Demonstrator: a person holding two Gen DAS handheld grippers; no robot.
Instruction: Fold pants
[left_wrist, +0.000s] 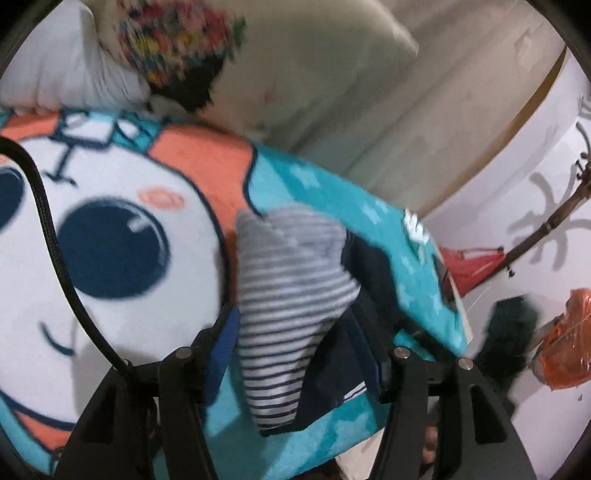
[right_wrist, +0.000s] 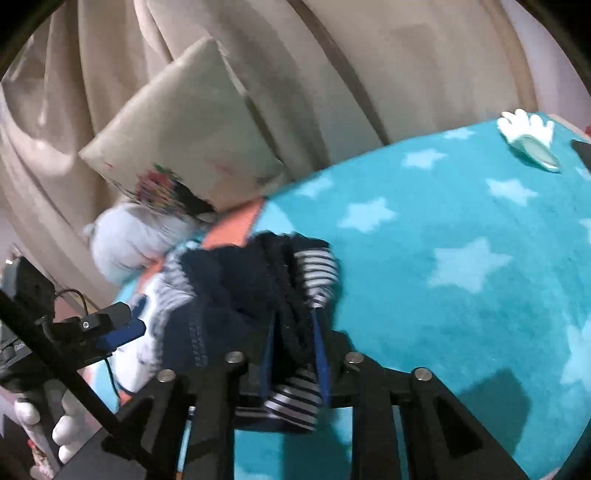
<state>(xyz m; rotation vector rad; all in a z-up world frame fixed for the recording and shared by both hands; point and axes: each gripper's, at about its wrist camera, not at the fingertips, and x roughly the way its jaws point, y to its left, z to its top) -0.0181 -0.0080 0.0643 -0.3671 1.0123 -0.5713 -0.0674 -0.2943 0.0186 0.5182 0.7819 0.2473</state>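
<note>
The pants (left_wrist: 291, 306) are small, dark navy with a grey-and-white striped lining. In the left wrist view they hang bunched between the fingers of my left gripper (left_wrist: 295, 332), which is shut on them above a cartoon blanket (left_wrist: 122, 229). In the right wrist view my right gripper (right_wrist: 293, 339) is shut on the navy waistband part of the pants (right_wrist: 236, 291), with striped fabric poking out below the fingers. The left gripper (right_wrist: 122, 325) shows at the left of that view, holding the other end.
The teal star-patterned blanket (right_wrist: 461, 258) covers the bed. A cream pillow (right_wrist: 184, 125) and a pale blue bundle (right_wrist: 125, 240) lie at its far edge before beige curtains. Red and orange items (left_wrist: 565, 339) and dark clothing (left_wrist: 509, 332) lie on the white floor.
</note>
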